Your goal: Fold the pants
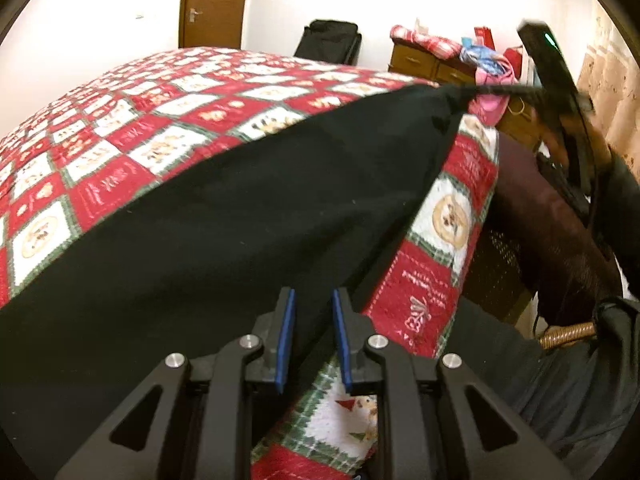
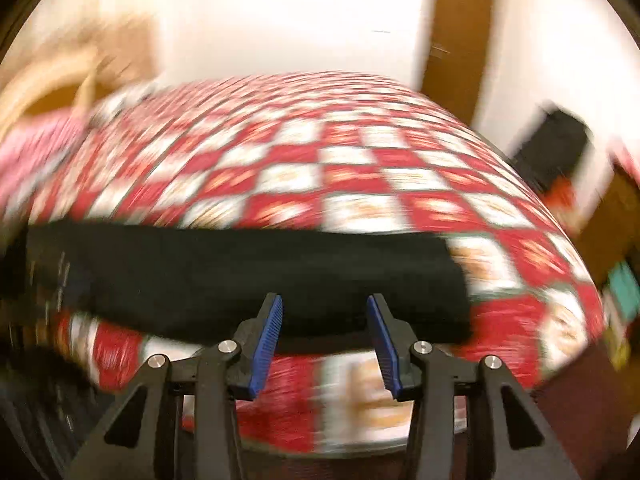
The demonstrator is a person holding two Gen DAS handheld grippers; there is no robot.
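Note:
Black pants [image 1: 248,208] lie in a long band on the bed's red-and-white checked quilt [image 1: 120,120]. In the left wrist view my left gripper [image 1: 314,300] sits at their near edge, its blue pads close together with black cloth pinched between them. The blurred right gripper [image 1: 508,89] hovers by the pants' far corner, and a hand [image 1: 568,144] holds it. The right wrist view is motion-blurred. It shows the pants [image 2: 248,276] flat on the quilt [image 2: 360,168], and my right gripper [image 2: 325,312] above their near edge, jaws apart with nothing between them.
A wooden dresser [image 1: 420,60] heaped with red and pink clothes stands beyond the bed. A black bag [image 1: 328,42] sits by the wall, near a brown door [image 1: 212,4]. The person's dark clothing [image 1: 560,380] fills the lower right beside the bed's edge.

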